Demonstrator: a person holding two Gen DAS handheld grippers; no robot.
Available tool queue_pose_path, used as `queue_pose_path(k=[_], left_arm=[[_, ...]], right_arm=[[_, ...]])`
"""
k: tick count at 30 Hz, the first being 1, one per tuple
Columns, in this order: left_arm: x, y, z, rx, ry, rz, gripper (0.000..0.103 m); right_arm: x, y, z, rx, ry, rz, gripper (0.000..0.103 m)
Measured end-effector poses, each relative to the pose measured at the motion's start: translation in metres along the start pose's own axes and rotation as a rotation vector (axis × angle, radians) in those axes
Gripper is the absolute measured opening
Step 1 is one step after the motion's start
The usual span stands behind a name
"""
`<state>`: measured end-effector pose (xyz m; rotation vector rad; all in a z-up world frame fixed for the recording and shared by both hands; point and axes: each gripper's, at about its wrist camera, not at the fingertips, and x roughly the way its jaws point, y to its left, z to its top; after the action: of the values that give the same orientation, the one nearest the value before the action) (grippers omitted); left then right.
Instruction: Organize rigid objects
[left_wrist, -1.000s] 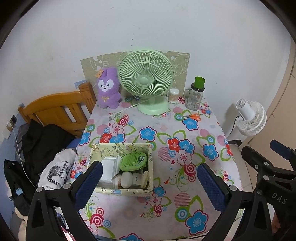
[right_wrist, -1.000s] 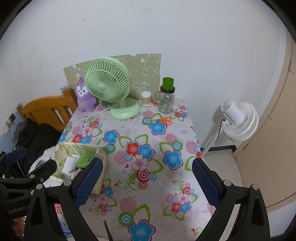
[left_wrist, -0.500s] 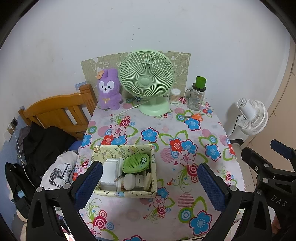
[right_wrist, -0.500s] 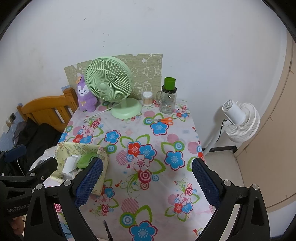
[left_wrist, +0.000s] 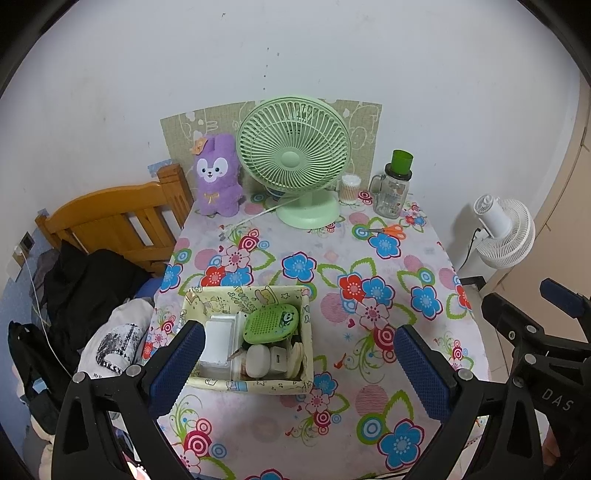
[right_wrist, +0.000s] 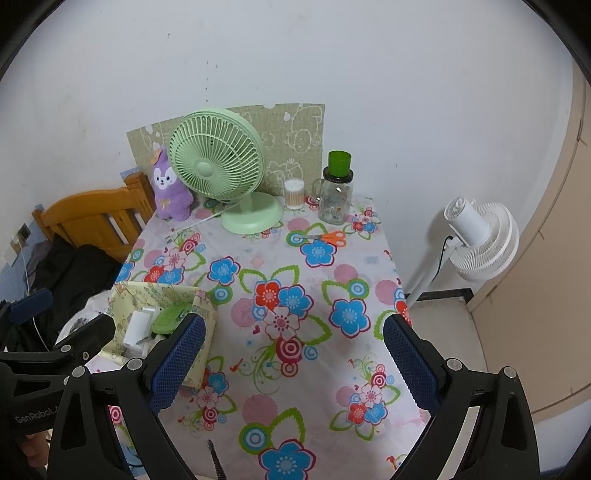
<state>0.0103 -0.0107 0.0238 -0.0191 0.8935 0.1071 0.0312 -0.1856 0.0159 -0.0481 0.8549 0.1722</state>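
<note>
A pale yellow storage box (left_wrist: 255, 384) sits on the flowered table's near left part and also shows in the right wrist view (right_wrist: 155, 291). It holds a green round speaker (left_wrist: 271, 322), a white case (left_wrist: 218, 341), a white charger (left_wrist: 277, 359) and other small items. My left gripper (left_wrist: 299, 363) is open and empty, held above the box. My right gripper (right_wrist: 293, 360) is open and empty above the table's middle. Orange scissors (left_wrist: 389, 230) lie at the far right, also seen in the right wrist view (right_wrist: 328, 237).
A green desk fan (left_wrist: 293, 162), a purple plush (left_wrist: 217, 181), a cotton swab jar (left_wrist: 349, 188) and a glass jar with a green lid (left_wrist: 395, 188) stand along the wall. A white floor fan (right_wrist: 480, 236) stands right of the table. A wooden bed frame (left_wrist: 110, 221) with clothes is left.
Both grippers have drawn back and risen a little, so the table and box look slightly farther away. Nothing on the table has moved.
</note>
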Motion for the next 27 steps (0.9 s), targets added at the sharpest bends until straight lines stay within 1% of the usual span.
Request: queue_pose_path(k=[27], left_arm=[[0.004, 0.0015, 0.0018, 0.001, -0.001, 0.001, 0.103]], right_arm=[[0.0097, -0.0008, -0.0026, -0.003, 0.0, -0.005, 0.098]])
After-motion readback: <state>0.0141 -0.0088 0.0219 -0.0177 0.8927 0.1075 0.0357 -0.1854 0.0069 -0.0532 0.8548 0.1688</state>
